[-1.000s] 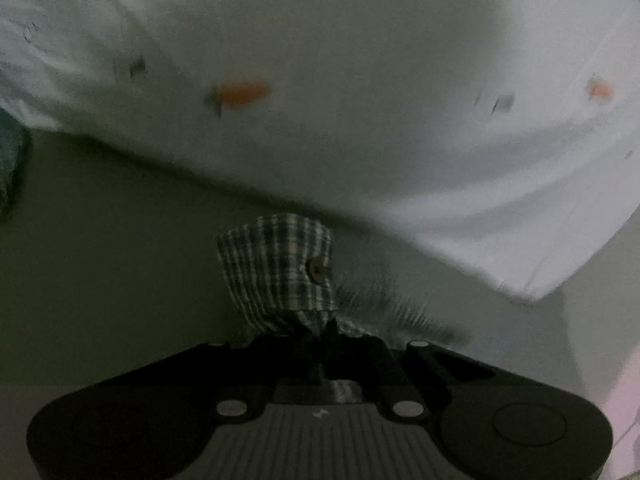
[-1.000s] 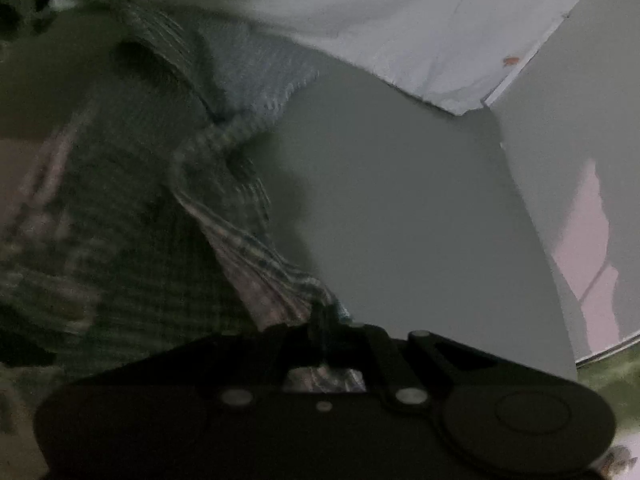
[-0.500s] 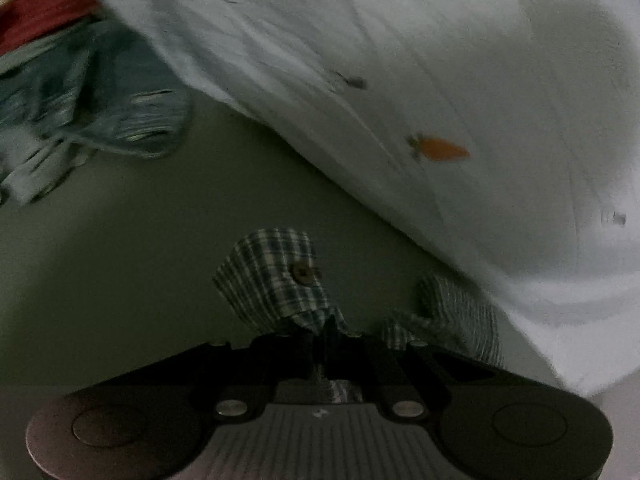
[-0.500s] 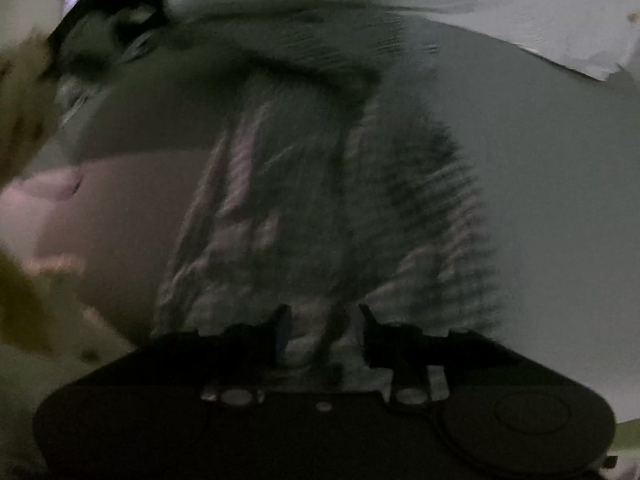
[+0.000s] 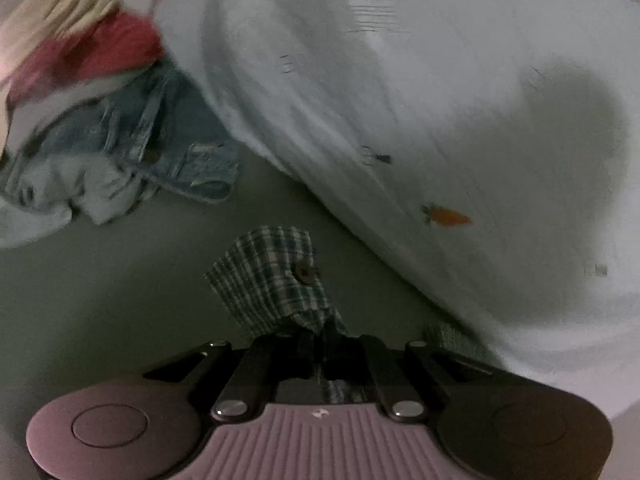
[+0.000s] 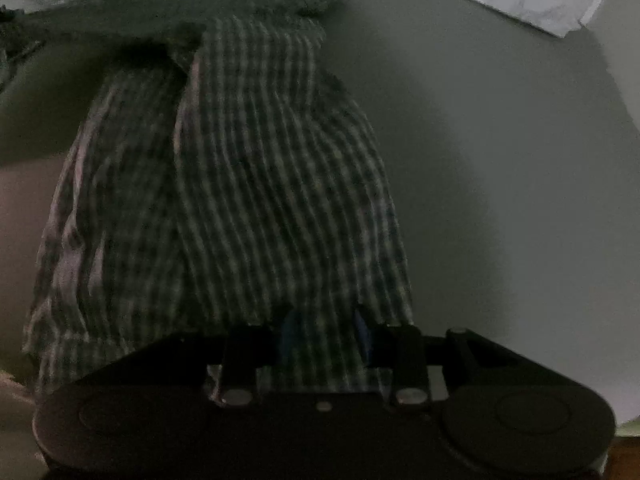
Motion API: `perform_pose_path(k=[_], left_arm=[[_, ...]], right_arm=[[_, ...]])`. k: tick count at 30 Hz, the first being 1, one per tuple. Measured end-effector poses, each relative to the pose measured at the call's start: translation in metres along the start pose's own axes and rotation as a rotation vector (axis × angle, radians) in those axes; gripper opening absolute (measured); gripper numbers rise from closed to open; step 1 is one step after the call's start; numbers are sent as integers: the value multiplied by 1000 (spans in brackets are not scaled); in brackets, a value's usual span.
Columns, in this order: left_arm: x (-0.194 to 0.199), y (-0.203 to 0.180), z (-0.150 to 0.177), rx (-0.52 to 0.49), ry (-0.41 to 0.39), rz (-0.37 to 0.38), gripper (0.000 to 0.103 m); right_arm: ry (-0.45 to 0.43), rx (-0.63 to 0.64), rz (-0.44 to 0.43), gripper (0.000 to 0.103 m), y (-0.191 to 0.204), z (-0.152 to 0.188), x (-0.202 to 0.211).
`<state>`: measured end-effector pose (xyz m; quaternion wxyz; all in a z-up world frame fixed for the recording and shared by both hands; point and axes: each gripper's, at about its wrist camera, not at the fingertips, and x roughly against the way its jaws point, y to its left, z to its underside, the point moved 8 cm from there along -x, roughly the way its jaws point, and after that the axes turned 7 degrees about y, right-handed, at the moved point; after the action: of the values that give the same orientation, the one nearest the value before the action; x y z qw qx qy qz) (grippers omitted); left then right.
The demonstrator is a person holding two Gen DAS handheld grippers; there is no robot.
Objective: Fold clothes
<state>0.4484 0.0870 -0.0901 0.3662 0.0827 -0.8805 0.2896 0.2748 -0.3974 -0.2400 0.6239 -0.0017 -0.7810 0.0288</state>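
We see the left gripper [image 5: 320, 330] pinching the shirt [image 5: 276, 276] cuff (button up); the right gripper [image 6: 326, 334] stands spread over the cloth.

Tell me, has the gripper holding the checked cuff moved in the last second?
Yes. The left gripper, shut on the checked cuff, has swung left: the clothes pile, earlier off the left edge, now fills the upper left.

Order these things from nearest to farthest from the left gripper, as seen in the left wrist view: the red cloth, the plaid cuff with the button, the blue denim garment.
1. Plaid cuff: pinched in the left gripper, straight ahead.
2. Blue denim garment: farther off, upper left, on the grey surface.
3. Red cloth: farthest, top left, beyond the denim.
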Motion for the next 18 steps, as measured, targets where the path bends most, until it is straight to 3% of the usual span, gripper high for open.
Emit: perform_pose_path(k=[3, 8, 14, 18], left_arm=[[3, -2, -2, 31, -6, 25, 3], [-6, 8, -8, 59, -9, -39, 3], [-18, 24, 12, 72, 47, -85, 3], [-21, 36, 20, 102, 66, -101, 3]], right_arm=[[-37, -6, -28, 33, -5, -12, 10], [-191, -83, -94, 39, -23, -60, 33], [-360, -86, -79, 35, -35, -162, 28], [-402, -90, -102, 32, -31, -236, 9]])
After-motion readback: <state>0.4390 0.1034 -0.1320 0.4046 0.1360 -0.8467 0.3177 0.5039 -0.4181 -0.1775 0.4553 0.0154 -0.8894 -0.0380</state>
